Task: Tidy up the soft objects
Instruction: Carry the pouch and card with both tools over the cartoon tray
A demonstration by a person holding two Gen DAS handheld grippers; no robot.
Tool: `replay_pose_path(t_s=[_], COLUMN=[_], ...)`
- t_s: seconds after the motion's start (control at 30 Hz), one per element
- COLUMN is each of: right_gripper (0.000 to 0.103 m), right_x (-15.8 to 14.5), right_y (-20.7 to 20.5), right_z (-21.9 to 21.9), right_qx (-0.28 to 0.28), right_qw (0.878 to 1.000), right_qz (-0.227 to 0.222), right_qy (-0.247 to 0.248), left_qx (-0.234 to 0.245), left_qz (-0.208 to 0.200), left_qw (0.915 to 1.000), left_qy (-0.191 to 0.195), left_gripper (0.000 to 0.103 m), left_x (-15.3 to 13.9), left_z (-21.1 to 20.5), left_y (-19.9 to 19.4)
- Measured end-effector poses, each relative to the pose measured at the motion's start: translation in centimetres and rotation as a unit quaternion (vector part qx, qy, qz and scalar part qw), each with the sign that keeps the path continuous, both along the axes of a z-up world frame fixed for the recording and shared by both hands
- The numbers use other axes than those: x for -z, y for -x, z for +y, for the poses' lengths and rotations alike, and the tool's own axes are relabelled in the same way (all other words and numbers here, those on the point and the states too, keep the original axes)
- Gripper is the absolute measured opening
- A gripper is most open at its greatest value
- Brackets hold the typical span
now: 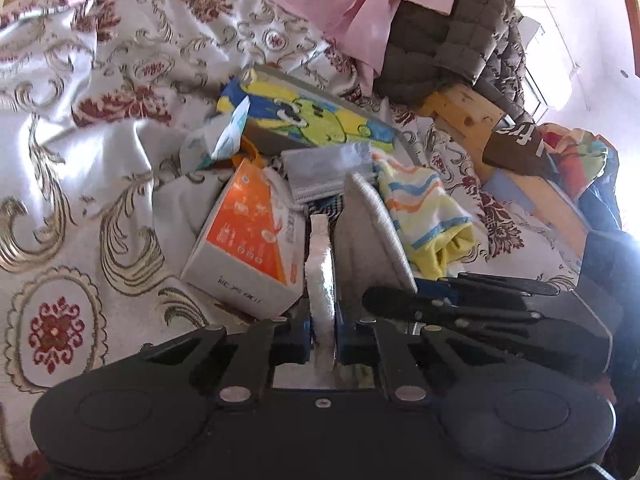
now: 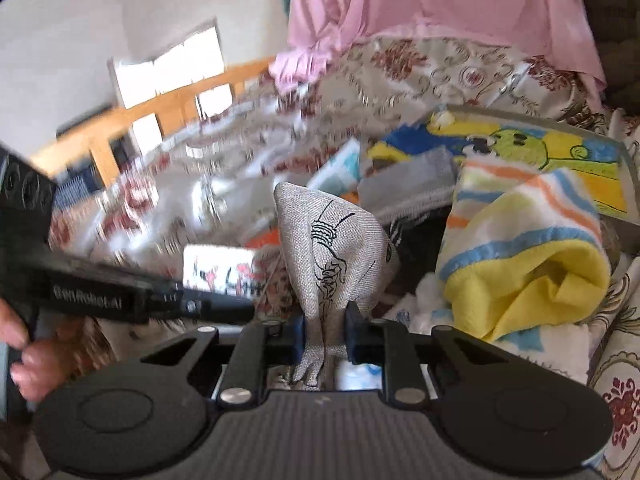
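A: Status?

B: Left gripper (image 1: pixel 322 300) clenched on the white fuzzy edge, centre-bottom of its frame. Right gripper (image 2: pixel 325 332) clenched on the grey woven linen cloth with black line drawing (image 2: pixel 334 248), which stands bunched mid-frame over the floral bedspread (image 1: pixel 80 152).

A: Same item?

B: Can't tell. I'd lift both evenly and keep tension, clear of the striped yellow fleece towel (image 2: pixel 520 256) and the orange-white tissue pack (image 1: pixel 248 236).

Left gripper (image 1: pixel 323 320): jaws pinched on thick white fabric edge (image 1: pixel 320 276). Grey woven cloth (image 1: pixel 368 240) just right. Orange-and-white cardboard box (image 1: pixel 248 240) left, tilted. Striped pastel towel (image 1: pixel 428 216) right. Floral bedspread (image 1: pixel 80 160) beneath.
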State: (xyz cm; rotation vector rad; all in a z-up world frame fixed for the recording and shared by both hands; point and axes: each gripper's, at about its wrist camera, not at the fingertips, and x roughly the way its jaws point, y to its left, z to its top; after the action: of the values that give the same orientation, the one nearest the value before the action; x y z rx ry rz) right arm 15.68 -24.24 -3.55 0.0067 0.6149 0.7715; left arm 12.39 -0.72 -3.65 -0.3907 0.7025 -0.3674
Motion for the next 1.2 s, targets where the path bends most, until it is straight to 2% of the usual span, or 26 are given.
replay_pose_path(t_s=[0.1, 0.37, 0.6, 0.8, 0.9, 1.07, 1.2], right_gripper=[0.022, 0.022, 0.022, 0.023, 0.023, 0.023, 0.023], right_x=[-1.2, -3.6, -6.3, -9.8, -10.3, -8.9, -6.7], right_y=[0.4, 0.4, -1.6, -7.5, -10.8, -16.3, -19.7], right_z=[-1.4, -4.4, -6.0, -7.5, -8.0, -8.7, -9.2], right_qx=[0.012, 0.056, 0.095, 0.157, 0.185, 0.240, 0.285], right_qw=[0.999, 0.988, 0.976, 0.955, 0.947, 0.942, 0.941], right_qz=[-0.006, -0.019, -0.055, -0.102, -0.130, -0.142, -0.116], right_qy=[-0.052, -0.146, -0.190, -0.229, -0.227, -0.185, -0.144], left_qx=[-0.011, -0.047, -0.042, -0.037, -0.036, -0.026, -0.016], left_qz=[-0.014, -0.063, -0.102, -0.108, -0.109, -0.099, -0.080], left_qw=[0.9998, 0.9969, 0.9939, 0.9934, 0.9934, 0.9946, 0.9966], left_qy=[0.001, 0.007, -0.010, 0.002, 0.002, -0.016, -0.014], left_gripper=[0.011, 0.011, 0.012, 0.012, 0.012, 0.012, 0.012], left_x=[-1.2, -5.1, -7.7, -9.4, -10.0, -9.7, -8.1], left_z=[0.1, 0.3, -1.8, -2.8, -3.2, -4.3, -5.7], left_y=[1.0, 2.7, 0.8, -5.0, -8.8, -16.2, -22.0])
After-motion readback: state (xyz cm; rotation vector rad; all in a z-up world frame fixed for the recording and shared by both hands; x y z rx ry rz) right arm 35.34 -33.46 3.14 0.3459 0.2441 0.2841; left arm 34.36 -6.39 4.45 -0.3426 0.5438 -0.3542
